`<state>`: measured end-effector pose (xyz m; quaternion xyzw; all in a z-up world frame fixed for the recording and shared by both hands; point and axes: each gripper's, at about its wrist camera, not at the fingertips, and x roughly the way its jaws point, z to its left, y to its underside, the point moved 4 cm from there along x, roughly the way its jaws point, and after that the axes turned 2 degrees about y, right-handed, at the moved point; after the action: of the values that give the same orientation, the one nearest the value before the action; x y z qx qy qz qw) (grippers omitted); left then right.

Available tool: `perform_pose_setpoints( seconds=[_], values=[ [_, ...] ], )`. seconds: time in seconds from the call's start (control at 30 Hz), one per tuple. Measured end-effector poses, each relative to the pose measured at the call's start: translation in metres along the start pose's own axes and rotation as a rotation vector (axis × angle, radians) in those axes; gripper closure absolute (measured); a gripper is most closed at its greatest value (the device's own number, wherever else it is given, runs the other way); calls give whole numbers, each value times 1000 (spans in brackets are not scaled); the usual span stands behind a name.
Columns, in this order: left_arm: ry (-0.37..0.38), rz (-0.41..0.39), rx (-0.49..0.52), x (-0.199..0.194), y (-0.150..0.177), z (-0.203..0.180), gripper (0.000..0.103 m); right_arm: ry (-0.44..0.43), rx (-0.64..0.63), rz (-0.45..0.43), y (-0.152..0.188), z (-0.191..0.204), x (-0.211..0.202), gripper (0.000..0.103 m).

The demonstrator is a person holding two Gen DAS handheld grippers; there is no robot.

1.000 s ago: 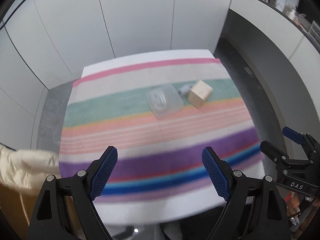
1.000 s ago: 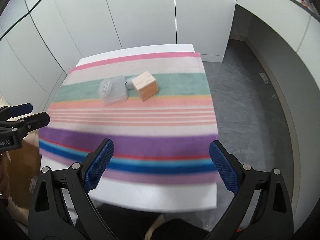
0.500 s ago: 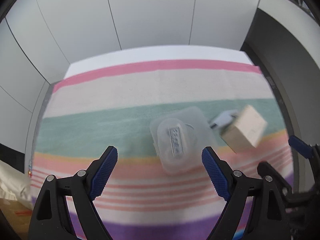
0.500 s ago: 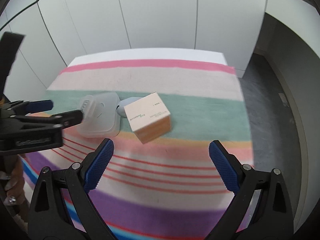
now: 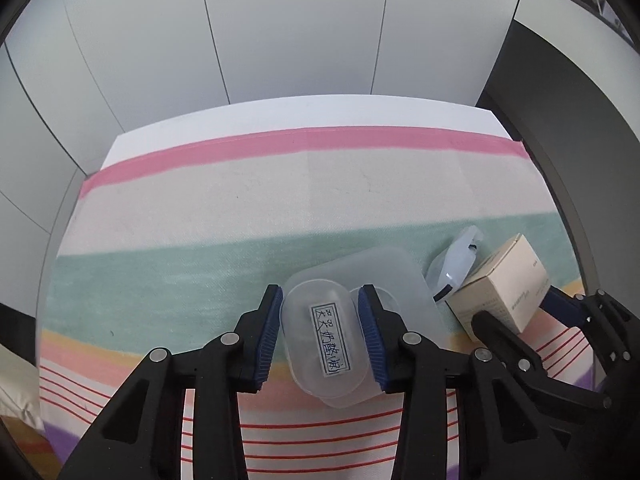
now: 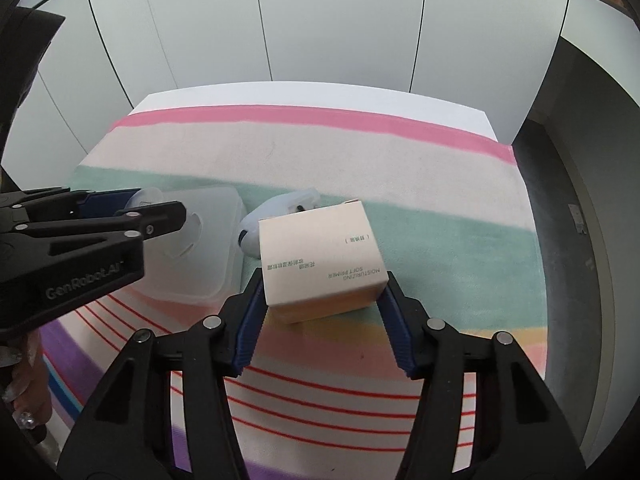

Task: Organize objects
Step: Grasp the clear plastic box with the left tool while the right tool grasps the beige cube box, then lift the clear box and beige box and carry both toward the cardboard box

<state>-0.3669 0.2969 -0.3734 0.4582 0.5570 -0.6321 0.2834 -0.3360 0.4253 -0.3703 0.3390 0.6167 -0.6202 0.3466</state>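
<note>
Left tongs (image 5: 320, 336) are clamping a small labelled tub (image 5: 323, 346) atop the plastic container (image 5: 404, 280). Right tongs (image 6: 322, 316) are gripping the cardboard box (image 6: 320, 256) just right of that container, on the striped cloth (image 6: 360, 160).

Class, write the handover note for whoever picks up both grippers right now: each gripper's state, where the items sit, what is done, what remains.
Left gripper: fingers closed on the small labelled clear case, which sits on top of the larger clear container.
Right gripper: pads against both sides of the beige primer box, which looks to rest on the striped cloth.
A small pale blue-white item lies between container and box, behind the box.
Done: both grasps set. Nothing sorted yet.
Left: lift and place both items, then the pale item.
</note>
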Motion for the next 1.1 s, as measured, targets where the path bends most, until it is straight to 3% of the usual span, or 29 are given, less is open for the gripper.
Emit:
perform_pose_setpoints(
  seconds=[0.27,0.57,0.93,1.1],
  values=[
    [-36,10,-17,-6,-2,-7,63,16,26,11,5,-9,-12,46],
    [-67,-10,11,-43,0,1,63,60,28,-3,-3,-13,-48,46],
    [-45,-75,-49,-132,-21,22,63,86,-21,-105,-50,8,-143,47],
    [-16,-94,-46,-179,-29,23,63,31,34,-97,-72,14,-198,47]
  ],
)
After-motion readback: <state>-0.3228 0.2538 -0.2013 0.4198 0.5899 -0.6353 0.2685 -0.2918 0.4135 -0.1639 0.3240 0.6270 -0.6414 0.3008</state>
